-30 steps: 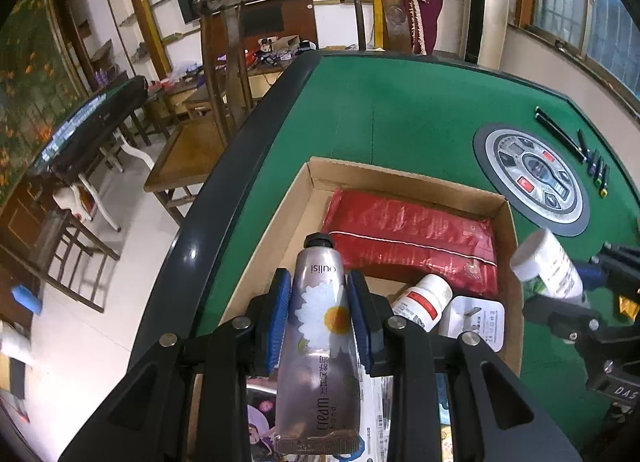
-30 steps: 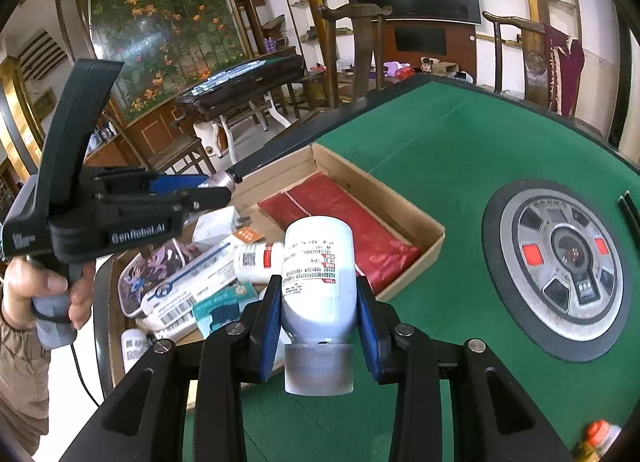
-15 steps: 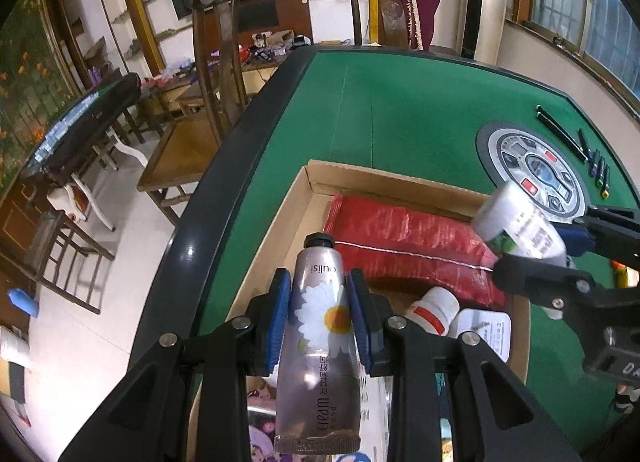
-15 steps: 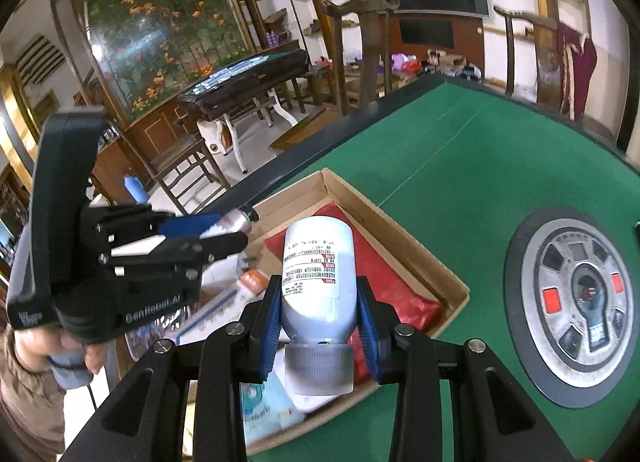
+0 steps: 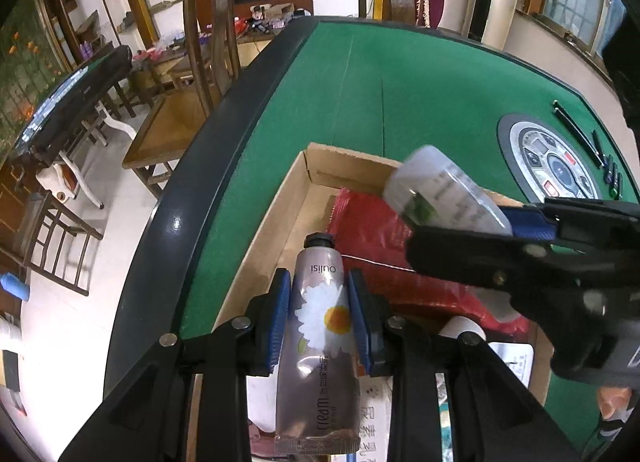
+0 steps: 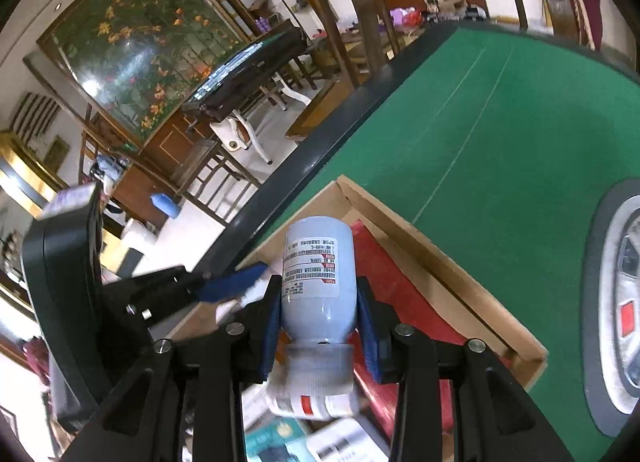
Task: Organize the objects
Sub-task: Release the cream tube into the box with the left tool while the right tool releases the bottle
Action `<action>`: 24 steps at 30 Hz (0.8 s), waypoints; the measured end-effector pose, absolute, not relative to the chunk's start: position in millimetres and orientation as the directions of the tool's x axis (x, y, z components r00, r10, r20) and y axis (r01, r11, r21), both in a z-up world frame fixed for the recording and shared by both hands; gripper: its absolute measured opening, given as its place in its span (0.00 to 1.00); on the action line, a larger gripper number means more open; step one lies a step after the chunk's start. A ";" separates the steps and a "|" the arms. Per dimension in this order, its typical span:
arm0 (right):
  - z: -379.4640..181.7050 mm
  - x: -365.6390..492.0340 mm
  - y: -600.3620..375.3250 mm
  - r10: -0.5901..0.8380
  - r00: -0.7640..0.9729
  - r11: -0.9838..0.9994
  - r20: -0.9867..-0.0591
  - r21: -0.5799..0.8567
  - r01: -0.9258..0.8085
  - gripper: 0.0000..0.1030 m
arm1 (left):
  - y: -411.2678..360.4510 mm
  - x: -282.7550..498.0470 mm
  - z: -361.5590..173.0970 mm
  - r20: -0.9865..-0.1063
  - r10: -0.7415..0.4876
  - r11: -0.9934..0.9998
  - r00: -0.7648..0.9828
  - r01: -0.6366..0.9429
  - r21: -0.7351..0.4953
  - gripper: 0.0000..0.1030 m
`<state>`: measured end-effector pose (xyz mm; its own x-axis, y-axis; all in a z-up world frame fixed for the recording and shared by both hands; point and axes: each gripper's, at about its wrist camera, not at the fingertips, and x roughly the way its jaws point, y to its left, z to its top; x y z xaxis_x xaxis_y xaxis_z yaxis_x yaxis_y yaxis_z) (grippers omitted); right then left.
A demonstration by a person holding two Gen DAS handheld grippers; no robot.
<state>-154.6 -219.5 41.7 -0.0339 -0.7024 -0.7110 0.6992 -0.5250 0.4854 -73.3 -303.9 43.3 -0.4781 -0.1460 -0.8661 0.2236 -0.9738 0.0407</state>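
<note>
Left gripper (image 5: pixel 319 316): blue pads closed on a silver daisy-print hand-cream tube (image 5: pixel 322 346), cap pointing forward, above the box's near-left part.
Right gripper (image 6: pixel 319 328): closed on a white plastic bottle (image 6: pixel 318 266), cap toward the camera, over the box.
Box: open brown cardboard box (image 5: pixel 332 167) on the green felt table (image 5: pixel 420 90).
Box contents: red plastic pouch (image 6: pixel 404 282); small white bottle with red band (image 6: pixel 312 406).

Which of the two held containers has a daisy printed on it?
The hand cream tube in the left gripper; the right gripper holds a plain white bottle.
</note>
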 end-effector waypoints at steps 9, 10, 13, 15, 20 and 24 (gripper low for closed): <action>17.8 -174.2 -247.7 -0.706 0.024 -0.545 -0.707 0.566 0.619 0.36 | -315.2 -74.6 34.0 -0.875 -0.140 -0.968 -0.463 0.250 0.023 0.28; 16.7 -176.5 -250.7 -0.707 0.024 -0.548 -0.707 0.569 0.613 0.36 | -316.3 -75.0 34.4 -0.875 -0.140 -0.968 -0.463 0.251 0.022 0.28; 12.7 -183.2 -258.0 -0.709 0.009 -0.566 -0.706 0.576 0.589 0.37 | -317.4 -77.4 34.0 -0.874 -0.146 -0.966 -0.463 0.258 0.025 0.28; 11.6 -186.3 -261.0 -0.712 0.001 -0.573 -0.702 0.581 0.578 0.37 | -318.2 -79.2 33.3 -0.874 -0.151 -0.965 -0.462 0.260 0.030 0.28; 12.0 -189.7 -260.5 -0.726 0.001 -0.567 -0.688 0.600 0.564 0.39 | -319.7 -83.2 30.9 -0.870 -0.148 -0.967 -0.470 0.255 0.027 0.28; 17.2 -187.3 -252.2 -0.742 -0.013 -0.561 -0.671 0.609 0.561 0.49 | -316.6 -79.6 33.6 -0.861 -0.141 -0.971 -0.489 0.237 0.024 0.38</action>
<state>-187.3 -252.2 17.1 -0.0128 -0.7416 -0.6708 0.5606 -0.5608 0.6093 -79.6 -316.6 33.6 -0.4887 -0.1406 -0.8610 0.2372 -0.9712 0.0239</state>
